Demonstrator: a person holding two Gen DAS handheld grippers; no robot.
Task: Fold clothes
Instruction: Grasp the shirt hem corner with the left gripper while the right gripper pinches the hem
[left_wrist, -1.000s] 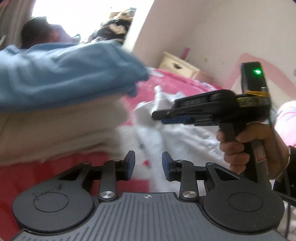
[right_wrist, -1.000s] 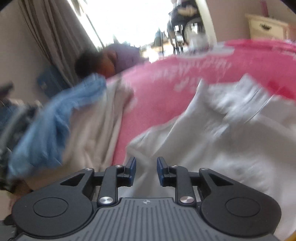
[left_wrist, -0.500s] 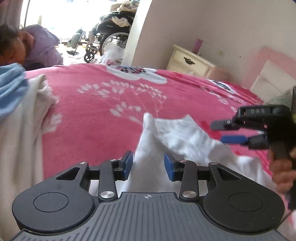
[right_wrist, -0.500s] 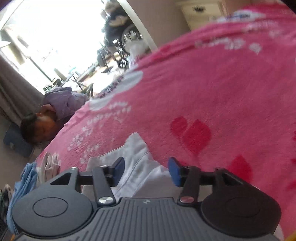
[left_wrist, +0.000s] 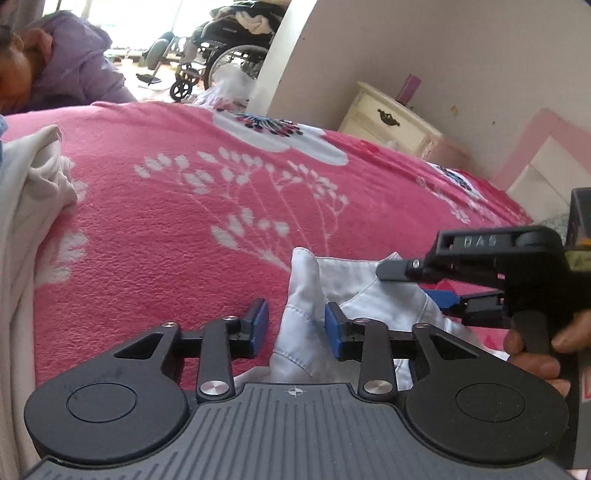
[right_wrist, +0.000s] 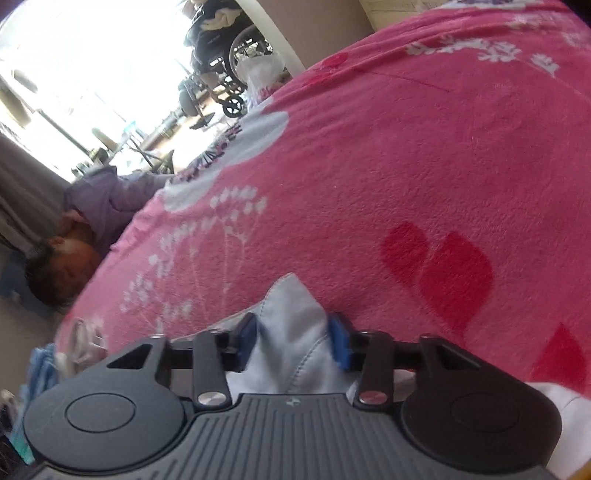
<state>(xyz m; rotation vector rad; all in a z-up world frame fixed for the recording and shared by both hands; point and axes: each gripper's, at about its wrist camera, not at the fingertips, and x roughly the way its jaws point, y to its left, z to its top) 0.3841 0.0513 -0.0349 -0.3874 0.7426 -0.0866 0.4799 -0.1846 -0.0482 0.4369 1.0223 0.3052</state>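
Bedroom setting: pink fleece blanket (left_wrist: 192, 236) with white sprigs and red hearts serves as my folding surface, soft and wide enough to lay a garment flat.

Item one, white garment (left_wrist: 354, 291): lies on the blanket just ahead of me, one corner standing in a peak.

Item two, my left gripper (left_wrist: 295, 326): pads apart, straddling that raised peak; cloth between them but not pinched, placed so, I judge, for a corner grab.

Item three, my right gripper (right_wrist: 293, 341): pads spread around a neighbouring fold of the same cloth, touching it on both sides; whether it grips firmly I cannot tell.

Item four, cream and blue folded clothes (left_wrist: 26, 206): set aside at the blanket's left edge, apart from the working area.

Item five, cream nightstand (left_wrist: 388, 122): against the far wall.
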